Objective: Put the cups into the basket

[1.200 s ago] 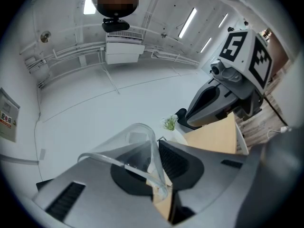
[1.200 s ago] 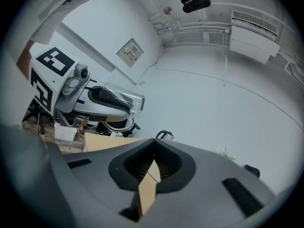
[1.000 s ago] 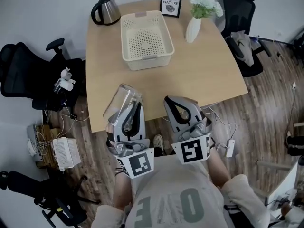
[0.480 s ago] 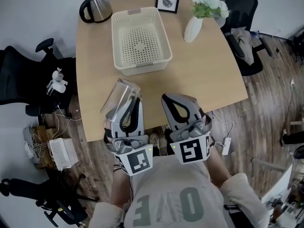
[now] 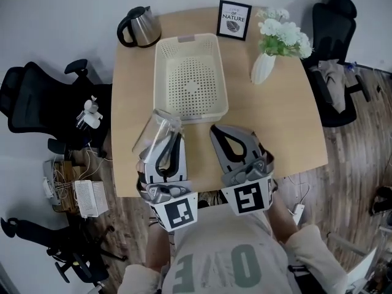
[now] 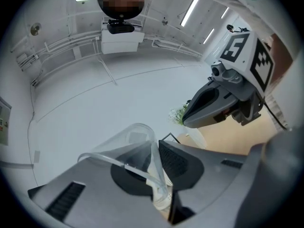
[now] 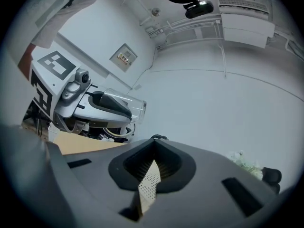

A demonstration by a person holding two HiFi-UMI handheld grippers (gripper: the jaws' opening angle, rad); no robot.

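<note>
A clear plastic cup is pinched by its wall in my left gripper, its mouth pointing forward and left. In the left gripper view the cup lies across the jaws, whose pads press on its wall. My right gripper is beside it on the right, jaws together with nothing in them; in the right gripper view its tips meet. Both grippers hover over the table just short of the front rim of the empty cream perforated basket.
On the wooden table stand a steel kettle at the back left, a framed print and a white vase of flowers to the basket's right. Black office chairs flank the table.
Both grippers have moved forward from the table's near edge to over the table, the cup still held; the basket now lies right in front of their tips.
</note>
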